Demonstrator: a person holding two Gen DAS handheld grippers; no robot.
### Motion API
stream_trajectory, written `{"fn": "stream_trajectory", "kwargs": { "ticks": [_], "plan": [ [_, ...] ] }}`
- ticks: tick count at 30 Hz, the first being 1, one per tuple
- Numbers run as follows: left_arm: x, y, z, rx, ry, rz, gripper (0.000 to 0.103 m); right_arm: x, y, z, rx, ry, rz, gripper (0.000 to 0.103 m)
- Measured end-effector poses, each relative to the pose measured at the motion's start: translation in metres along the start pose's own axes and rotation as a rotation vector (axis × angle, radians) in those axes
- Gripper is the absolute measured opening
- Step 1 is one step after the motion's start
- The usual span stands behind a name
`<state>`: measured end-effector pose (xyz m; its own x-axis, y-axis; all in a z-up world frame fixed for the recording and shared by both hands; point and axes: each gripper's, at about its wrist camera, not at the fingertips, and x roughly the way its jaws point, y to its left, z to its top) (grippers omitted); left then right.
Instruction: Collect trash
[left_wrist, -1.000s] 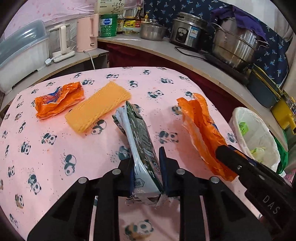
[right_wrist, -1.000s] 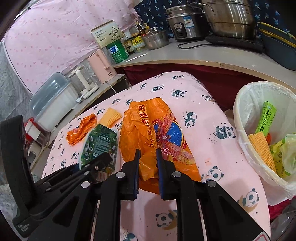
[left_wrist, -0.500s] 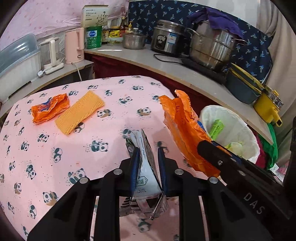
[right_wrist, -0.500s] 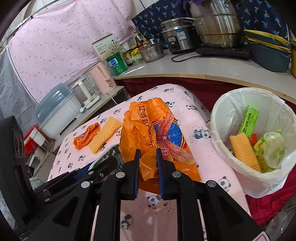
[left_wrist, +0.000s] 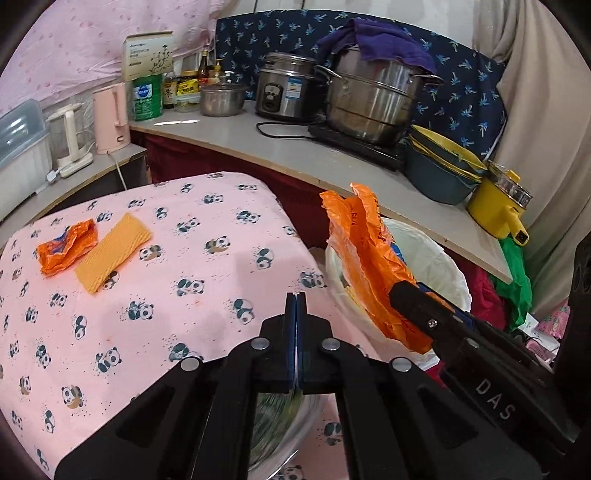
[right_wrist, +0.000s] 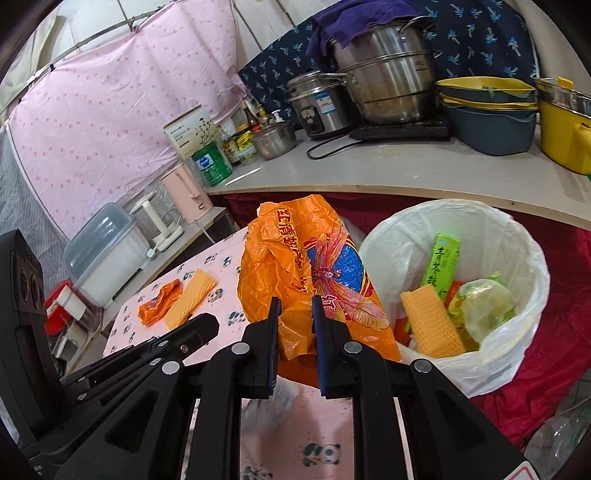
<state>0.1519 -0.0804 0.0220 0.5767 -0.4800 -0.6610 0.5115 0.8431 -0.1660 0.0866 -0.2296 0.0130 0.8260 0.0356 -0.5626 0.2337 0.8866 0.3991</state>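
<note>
Orange bag (right_wrist: 306, 266) is clamped in the right gripper (right_wrist: 295, 306), hanging just left of the white-lined bin (right_wrist: 517, 236) at frame right. Left gripper (left_wrist: 295, 299) jaws have just been closing and now meet flush, with nothing visible between the pads. A blurred pack (left_wrist: 277, 413) sits under them at bottom centre; can't tell if it's held. Step looks like carry-to-bin. Next move likely needs the bag over the opening, then release. Orange wrapper (left_wrist: 66, 247) and yellow pad (left_wrist: 110, 254) lie on the panda tablecloth (left_wrist: 184, 295), left of frame. Bin is part full; the floppy bag could snag on the rim.
</note>
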Motion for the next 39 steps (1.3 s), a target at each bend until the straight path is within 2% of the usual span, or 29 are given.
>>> {"fn": "stream_trajectory", "kwargs": {
  "ticks": [6,8,9,10,11,13,16,21,26,28,34,39],
  "plan": [
    [0.002,-0.004,-0.003,-0.009,0.028,0.011,0.003,-0.015,-0.022,0.002,0.018,-0.016,-0.016,0.015],
    [0.004,0.004,-0.014,-0.042,0.068,0.02,0.017,-0.018,-0.028,-0.002,0.031,-0.01,-0.017,0.015],
    [0.003,0.007,-0.02,-0.059,0.087,0.035,0.036,-0.02,-0.032,-0.004,0.041,-0.003,-0.016,0.015],
    [0.0,0.012,-0.029,-0.077,0.093,0.056,0.043,-0.021,-0.034,-0.007,0.046,0.006,-0.016,0.015],
    [-0.005,0.015,-0.037,-0.082,0.091,0.063,0.044,-0.024,-0.035,-0.011,0.042,0.012,-0.014,0.015],
    [-0.011,0.017,-0.054,-0.062,0.112,0.042,0.056,-0.03,-0.035,-0.018,0.018,0.011,-0.024,0.015],
    [-0.014,0.017,-0.078,-0.007,0.145,0.057,0.059,-0.037,-0.035,-0.028,-0.002,0.017,-0.043,0.015],
    [-0.013,0.022,-0.105,0.01,0.191,0.052,0.062,-0.043,-0.042,-0.039,0.031,0.035,-0.038,0.015],
    [-0.013,0.025,-0.118,0.044,0.168,0.098,0.072,-0.044,-0.038,-0.047,0.028,0.051,-0.03,0.015],
    [-0.014,0.028,-0.124,0.055,0.159,0.101,0.081,-0.046,-0.034,-0.054,0.016,0.06,-0.031,0.015],
    [-0.004,0.034,-0.134,0.02,0.209,0.067,0.081,-0.042,-0.025,-0.069,-0.007,0.095,-0.027,0.015],
    [-0.003,0.026,-0.142,0.013,0.204,0.052,0.081,-0.043,-0.02,-0.076,-0.013,0.106,-0.022,0.015]
  ]
}}
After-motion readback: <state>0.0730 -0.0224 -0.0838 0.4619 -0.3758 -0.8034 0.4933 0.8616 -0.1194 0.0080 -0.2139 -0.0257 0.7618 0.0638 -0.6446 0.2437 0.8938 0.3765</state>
